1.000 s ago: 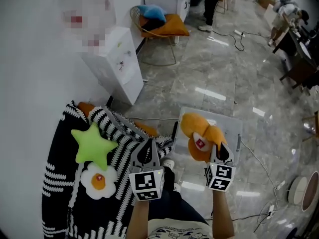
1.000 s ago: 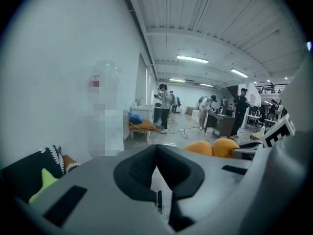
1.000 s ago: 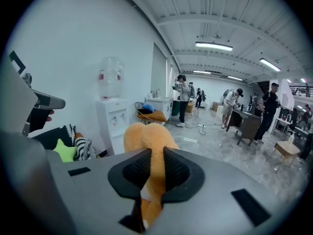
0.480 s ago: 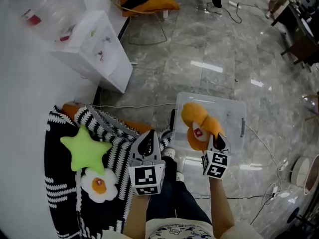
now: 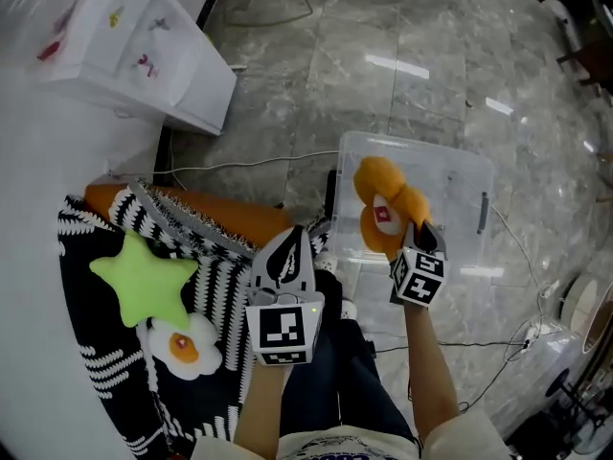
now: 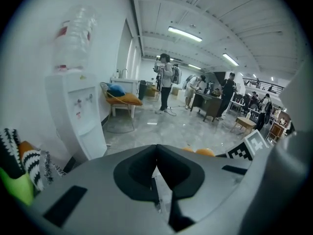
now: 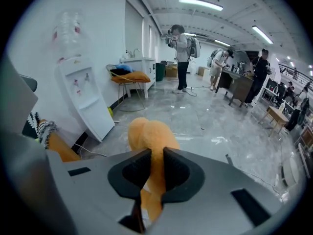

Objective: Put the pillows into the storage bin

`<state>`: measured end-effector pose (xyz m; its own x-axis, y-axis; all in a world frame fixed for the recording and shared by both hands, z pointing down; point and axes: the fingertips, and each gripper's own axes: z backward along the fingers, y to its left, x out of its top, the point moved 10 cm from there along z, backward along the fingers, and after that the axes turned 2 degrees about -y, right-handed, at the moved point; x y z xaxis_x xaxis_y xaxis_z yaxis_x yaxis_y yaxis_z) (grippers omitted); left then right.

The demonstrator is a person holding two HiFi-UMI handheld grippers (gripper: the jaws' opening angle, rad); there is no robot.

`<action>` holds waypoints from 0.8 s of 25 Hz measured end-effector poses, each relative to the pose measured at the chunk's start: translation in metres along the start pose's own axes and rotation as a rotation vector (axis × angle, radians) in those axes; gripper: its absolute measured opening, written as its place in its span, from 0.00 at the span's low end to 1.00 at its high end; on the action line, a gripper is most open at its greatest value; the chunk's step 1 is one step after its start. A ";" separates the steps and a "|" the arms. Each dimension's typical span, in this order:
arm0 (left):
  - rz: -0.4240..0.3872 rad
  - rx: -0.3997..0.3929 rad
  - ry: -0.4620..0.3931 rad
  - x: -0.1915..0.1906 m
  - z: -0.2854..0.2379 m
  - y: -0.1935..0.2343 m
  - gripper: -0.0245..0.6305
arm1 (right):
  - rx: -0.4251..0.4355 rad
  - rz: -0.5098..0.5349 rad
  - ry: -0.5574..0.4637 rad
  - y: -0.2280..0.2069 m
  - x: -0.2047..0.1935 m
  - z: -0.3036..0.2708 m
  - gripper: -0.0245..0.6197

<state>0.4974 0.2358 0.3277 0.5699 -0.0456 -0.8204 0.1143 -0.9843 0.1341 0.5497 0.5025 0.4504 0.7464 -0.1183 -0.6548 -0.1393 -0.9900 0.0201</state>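
An orange plush pillow point(image 5: 387, 209) hangs over the clear storage bin point(image 5: 479, 175) on the floor, pinched at one edge by my right gripper point(image 5: 424, 235), which is shut on it. In the right gripper view the orange pillow point(image 7: 149, 136) runs up between the two jaws. My left gripper point(image 5: 287, 260) is shut with nothing in it, above the striped blanket's edge; its jaws point(image 6: 156, 168) meet in the left gripper view. A green star pillow point(image 5: 144, 281) and a fried-egg pillow point(image 5: 184, 346) lie on the black-and-white blanket point(image 5: 105, 372).
A white water dispenser point(image 5: 144, 56) stands at the upper left against the wall. Cables point(image 5: 508, 362) trail across the marble floor right of the bin. An orange cushion point(image 5: 220, 220) shows under the blanket. Several people stand far off in the right gripper view.
Both grippers have come down. The orange pillow has sunk with the right gripper toward the bin's inside. The view has tilted further down, so the chair has left the picture.
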 end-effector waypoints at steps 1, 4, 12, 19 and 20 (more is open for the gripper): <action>0.009 0.001 0.016 -0.008 -0.007 0.000 0.06 | -0.001 -0.003 0.023 -0.002 -0.008 -0.012 0.13; 0.032 0.003 0.048 -0.032 -0.029 0.000 0.06 | -0.003 0.005 0.070 -0.008 -0.030 -0.050 0.13; 0.112 -0.012 0.042 -0.087 -0.068 0.003 0.06 | -0.028 0.092 0.180 -0.005 -0.089 -0.130 0.14; 0.154 -0.024 0.002 -0.107 -0.101 -0.007 0.06 | -0.039 0.053 0.292 -0.005 -0.130 -0.198 0.14; 0.151 -0.031 0.010 -0.111 -0.105 -0.008 0.06 | -0.046 0.045 0.305 -0.006 -0.135 -0.207 0.14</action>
<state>0.5185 0.2662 0.4761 0.5905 -0.1904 -0.7842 0.0521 -0.9607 0.2725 0.5840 0.5083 0.6949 0.9020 -0.1727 -0.3957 -0.1522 -0.9849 0.0828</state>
